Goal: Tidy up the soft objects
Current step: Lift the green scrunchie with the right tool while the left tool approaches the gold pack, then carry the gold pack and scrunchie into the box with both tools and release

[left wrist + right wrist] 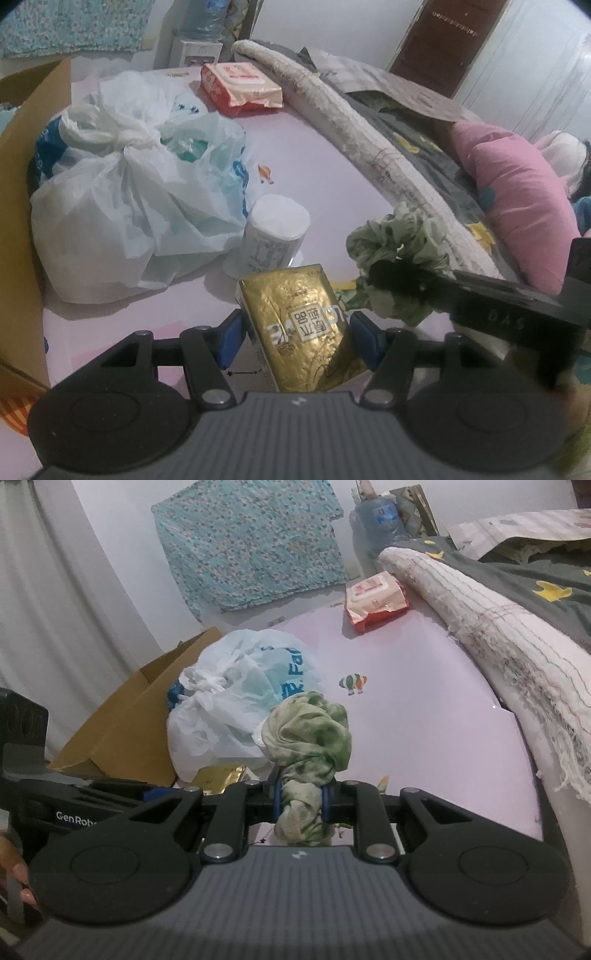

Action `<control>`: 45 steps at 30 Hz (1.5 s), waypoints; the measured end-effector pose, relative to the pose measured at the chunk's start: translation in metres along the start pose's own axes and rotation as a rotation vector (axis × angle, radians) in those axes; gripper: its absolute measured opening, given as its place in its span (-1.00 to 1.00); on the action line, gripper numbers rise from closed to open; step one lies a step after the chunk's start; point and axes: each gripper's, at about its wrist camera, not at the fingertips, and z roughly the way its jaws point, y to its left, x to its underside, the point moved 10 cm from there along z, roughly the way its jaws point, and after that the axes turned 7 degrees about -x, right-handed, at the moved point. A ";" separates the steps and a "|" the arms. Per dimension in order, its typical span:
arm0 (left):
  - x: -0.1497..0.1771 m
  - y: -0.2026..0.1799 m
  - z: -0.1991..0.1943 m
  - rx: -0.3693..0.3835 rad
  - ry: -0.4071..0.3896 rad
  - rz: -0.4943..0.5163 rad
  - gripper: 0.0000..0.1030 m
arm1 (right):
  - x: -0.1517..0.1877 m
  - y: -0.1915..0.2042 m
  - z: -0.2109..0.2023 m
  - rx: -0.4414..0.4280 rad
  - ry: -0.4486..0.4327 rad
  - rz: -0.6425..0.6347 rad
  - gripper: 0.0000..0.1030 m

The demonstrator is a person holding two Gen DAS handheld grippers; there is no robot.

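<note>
A shiny gold foil packet (308,328) printed with dark characters is pinched between the blue-padded fingers (229,338) of the left gripper (295,338), held upright above the pale pink sheet of the bed (295,147). To its right, a crumpled green-and-white patterned cloth (308,738) is clamped between the fingers (277,799) of the right gripper (301,799), its bunched upper part spilling above them and a loose end hanging below. In the left wrist view, a white cylindrical roll wrapped in printed plastic (275,236) is seen standing on the sheet just beyond the packet, and a pink pillow (517,199) lies at the far right; neither can be made out from the right wrist. Only the right wrist view shows the turquoise patterned fabric (255,542) hung on the wall. At the left of the bed, an open brown cardboard box (136,716) is seen, its contents hidden. Beside it sits a knotted white plastic bag (125,206) with blue lettering, stuffed with items too blurred to identify. Farther back, a red-and-white wet-wipe pack (240,86) lies on the sheet near a frayed white quilt roll (351,125).
</note>
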 end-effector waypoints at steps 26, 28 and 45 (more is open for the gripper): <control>-0.062 0.138 -0.196 -0.226 -0.348 -0.240 0.22 | -0.102 0.207 0.051 -0.451 0.012 -0.280 -0.66; -0.060 0.164 -0.207 -0.291 -0.344 -0.267 0.22 | -0.106 0.232 0.071 -0.505 0.070 -0.290 -0.66; -0.019 0.314 -0.138 -0.334 -0.050 -0.508 0.23 | -0.029 0.289 0.236 -0.404 0.674 -0.162 -0.59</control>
